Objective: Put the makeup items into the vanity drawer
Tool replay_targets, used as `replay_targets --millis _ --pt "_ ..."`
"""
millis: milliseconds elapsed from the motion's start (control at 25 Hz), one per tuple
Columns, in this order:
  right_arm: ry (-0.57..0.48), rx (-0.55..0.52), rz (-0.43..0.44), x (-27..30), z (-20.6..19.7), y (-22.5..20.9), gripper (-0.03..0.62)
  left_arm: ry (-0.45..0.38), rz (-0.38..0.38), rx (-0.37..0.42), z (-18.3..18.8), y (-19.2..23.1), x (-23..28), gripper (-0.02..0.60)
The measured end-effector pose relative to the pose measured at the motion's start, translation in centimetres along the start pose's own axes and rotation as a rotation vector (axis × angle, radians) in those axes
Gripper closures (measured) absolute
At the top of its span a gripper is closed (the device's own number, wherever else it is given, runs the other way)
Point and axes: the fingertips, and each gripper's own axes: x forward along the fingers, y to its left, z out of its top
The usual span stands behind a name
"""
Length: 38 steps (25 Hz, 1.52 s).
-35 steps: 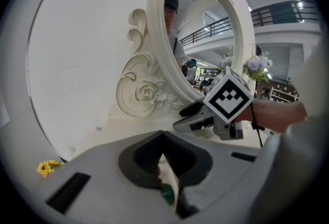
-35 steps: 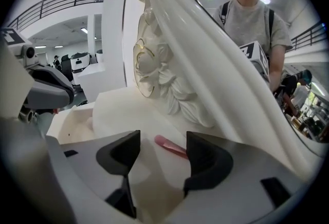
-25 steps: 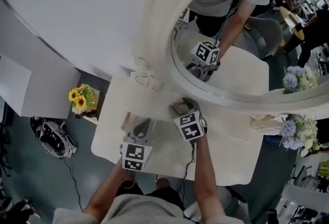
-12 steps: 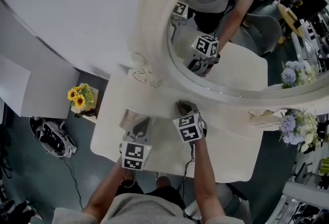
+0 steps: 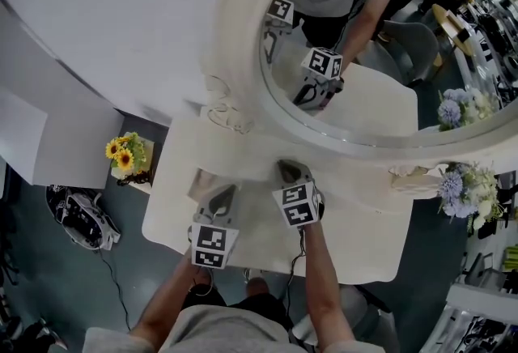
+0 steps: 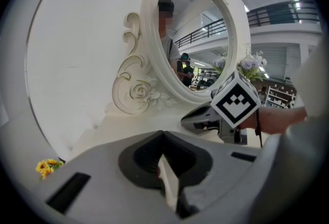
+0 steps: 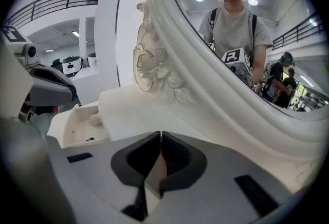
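Note:
My right gripper (image 5: 290, 171) rests over the white vanity top (image 5: 356, 238), just below the mirror frame. Its jaws are closing and stand pressed together (image 7: 160, 142); only a thin pinkish sliver shows in the slit, and I cannot tell what it is. My left gripper (image 5: 218, 197) points at the open drawer (image 5: 202, 181) at the table's left. Its jaws (image 6: 164, 164) look shut too, with a pale strip in the slit. In the right gripper view the drawer (image 7: 72, 125) stands open, with a small pale item (image 7: 95, 120) inside.
A large oval mirror (image 5: 356, 60) in a carved white frame (image 7: 154, 74) rises right behind the tabletop. Pale flowers (image 5: 465, 189) stand at the table's right end. On the floor to the left are sunflowers (image 5: 125, 155) and a dark bag (image 5: 81, 214).
The right gripper's jaws have come together from a wider stance. Both grippers stay in nearly the same places over the table.

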Motion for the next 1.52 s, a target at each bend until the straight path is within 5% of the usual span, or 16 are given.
replay_targets --millis 480,840,1520 --pt "-0.138 0.011 -0.016 -4.3 4.0 1.4 0.573 -0.048 0.035 0.008 1.3 0.7 -3.0 0.581" --pt "-0.249 -0.057 0.065 -5.7 9.0 8.1 0.572 -0.077 0.118 -0.020 1.1 4.2 -6.8 0.581" --pt "-0.162 -0.148 0.226 0.7 7.0 19.2 0.572 -0.035 0.209 -0.100 -4.5 10.2 -10.9 0.581"
